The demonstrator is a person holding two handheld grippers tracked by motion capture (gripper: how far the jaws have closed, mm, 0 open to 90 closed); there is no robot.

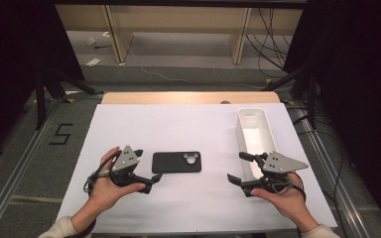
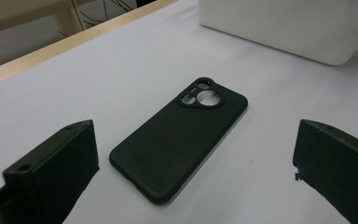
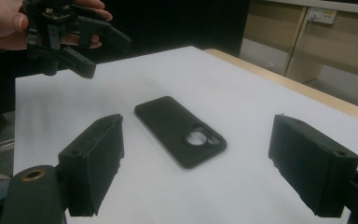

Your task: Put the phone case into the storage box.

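A thin, light, probably flexible black phone case [image 1: 176, 162] lies flat on the tabletop [image 1: 188, 129] between two released grippers, left [image 1: 146, 171] and right [image 1: 238, 168], best pinched by its long edges.

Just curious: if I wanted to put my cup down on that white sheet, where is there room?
Bare sheet spans the far half beyond the phone case, left of the white bin, and the near middle between the hand-held grippers. It is tighter beside the bin.

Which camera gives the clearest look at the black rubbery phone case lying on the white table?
The left gripper view: the black rubbery phone case lies close and whole, its camera cutouts sharp. The right gripper view shows the case whole too, but smaller and darker. The high view shows it small, from above.
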